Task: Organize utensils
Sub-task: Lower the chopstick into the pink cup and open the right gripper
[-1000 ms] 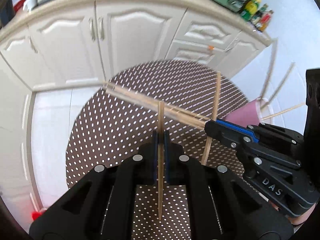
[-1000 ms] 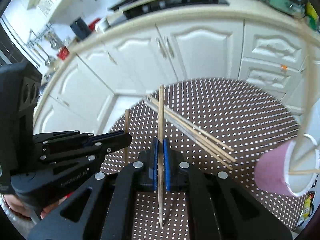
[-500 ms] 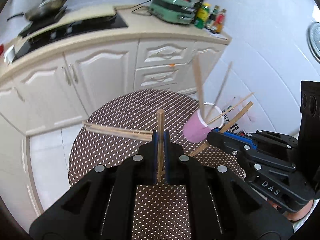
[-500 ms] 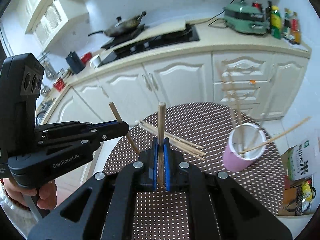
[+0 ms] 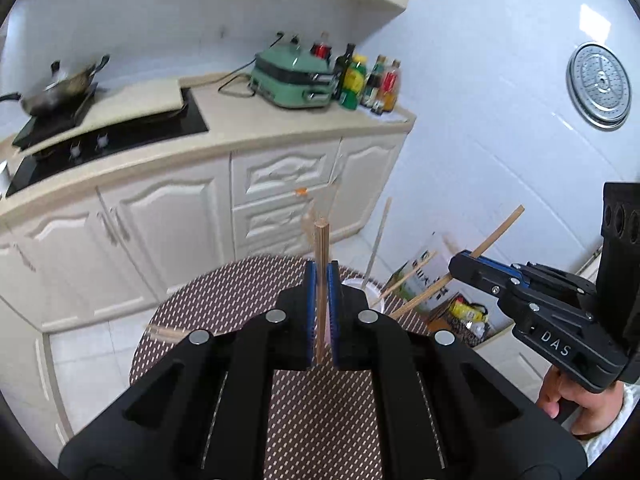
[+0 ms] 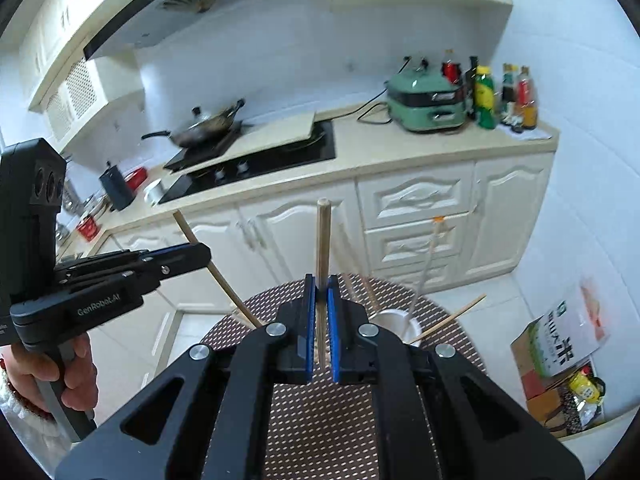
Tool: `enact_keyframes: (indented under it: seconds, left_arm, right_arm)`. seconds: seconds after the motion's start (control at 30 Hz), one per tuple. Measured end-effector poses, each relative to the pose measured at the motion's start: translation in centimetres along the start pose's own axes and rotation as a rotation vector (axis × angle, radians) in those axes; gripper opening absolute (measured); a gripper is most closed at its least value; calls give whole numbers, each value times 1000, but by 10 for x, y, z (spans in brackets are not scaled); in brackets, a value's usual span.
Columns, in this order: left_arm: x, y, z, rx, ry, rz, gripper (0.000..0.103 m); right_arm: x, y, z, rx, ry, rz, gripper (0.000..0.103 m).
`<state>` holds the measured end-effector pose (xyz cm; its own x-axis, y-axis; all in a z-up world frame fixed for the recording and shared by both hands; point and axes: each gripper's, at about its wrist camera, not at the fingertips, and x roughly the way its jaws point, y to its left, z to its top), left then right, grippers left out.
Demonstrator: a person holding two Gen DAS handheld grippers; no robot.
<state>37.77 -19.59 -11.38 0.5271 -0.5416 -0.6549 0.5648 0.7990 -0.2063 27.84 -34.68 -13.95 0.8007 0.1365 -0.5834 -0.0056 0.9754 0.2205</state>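
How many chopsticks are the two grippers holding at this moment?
2. One chopstick stands upright, clamped in the left gripper; the other chopstick is clamped in the right gripper. More stand in the cup.

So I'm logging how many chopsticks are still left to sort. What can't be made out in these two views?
- Pink cup: left wrist view, mostly hidden behind the left hand-held gripper; how many chopsticks it holds cannot be counted.
- Loose chopsticks on the table: blurred and mostly covered by the gripper body.
- Right wrist view: the right hand-held gripper covers most of the cup.
- Lower ends of both held chopsticks: hidden between the pads.
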Motion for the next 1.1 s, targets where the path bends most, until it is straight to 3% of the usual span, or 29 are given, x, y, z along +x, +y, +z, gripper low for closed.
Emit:
enact_keyframes:
  seconds: [0.43,0.7,1.1]
  left_arm:
    - [45,-24,27,-27,-58,-23,6]
    - [89,-30,5,-25,12,-19,6]
    - [107,-23,-28,-40,97,-8,6]
  right_arm:
    - [2,-41,8,28,-32,-108,5]
    - [16,-53,-7,32,-9,-147,5]
    - [22,-38,-35,-35,20,-161,5]
